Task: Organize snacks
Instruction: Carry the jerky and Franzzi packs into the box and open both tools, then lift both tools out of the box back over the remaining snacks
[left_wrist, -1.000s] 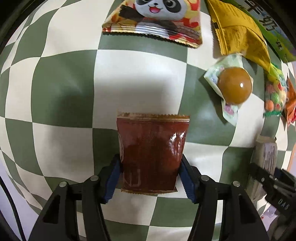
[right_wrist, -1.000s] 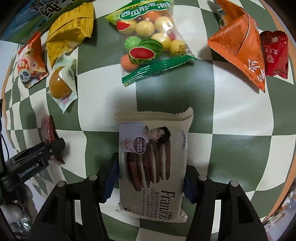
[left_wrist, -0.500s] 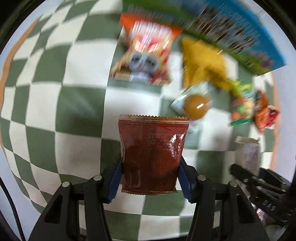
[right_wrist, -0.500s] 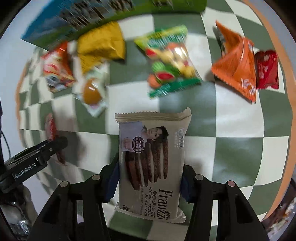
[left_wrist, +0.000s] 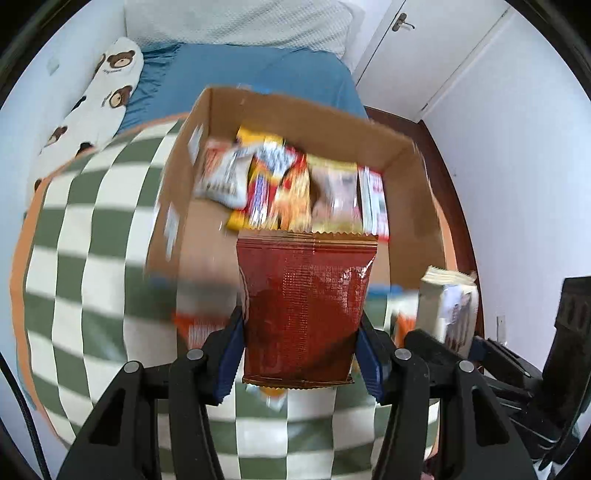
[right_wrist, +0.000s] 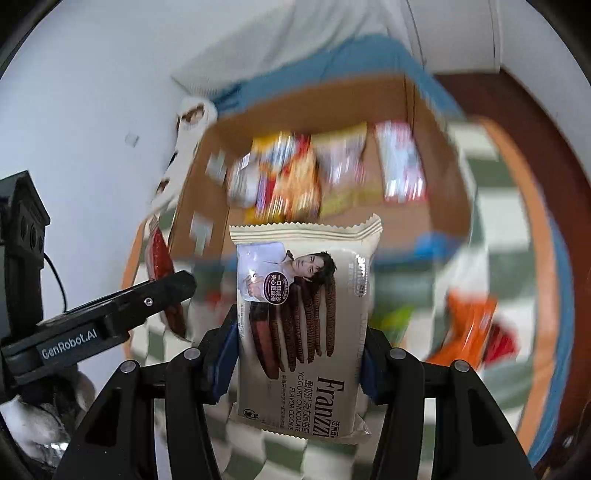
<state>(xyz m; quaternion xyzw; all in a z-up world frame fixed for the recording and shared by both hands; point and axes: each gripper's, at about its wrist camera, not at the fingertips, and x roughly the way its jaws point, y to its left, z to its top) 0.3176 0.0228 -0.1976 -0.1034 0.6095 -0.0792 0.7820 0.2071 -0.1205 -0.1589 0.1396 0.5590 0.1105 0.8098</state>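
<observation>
Reading "Franzzi" and "YOGURT CHOCOLATE FLAVOR COOKIE" on cream cookie pack (right_wrist: 301, 328); letters run sideways up pack. Right gripper (right_wrist: 301, 356) clamped on pack's lower half, blue pads (right_wrist: 225, 360) pressing both long edges; long axis points away from camera, crimped end toward cardboard box (right_wrist: 436, 206). Left gripper (left_wrist: 301, 356) clamped likewise on dark red packet (left_wrist: 306, 306), fine print unreadable, serrated top toward box. "GenRobot.AI" on left gripper body. Box holds blurred snack packs (left_wrist: 291, 184); stands on green-white checked cloth (left_wrist: 92, 258).
</observation>
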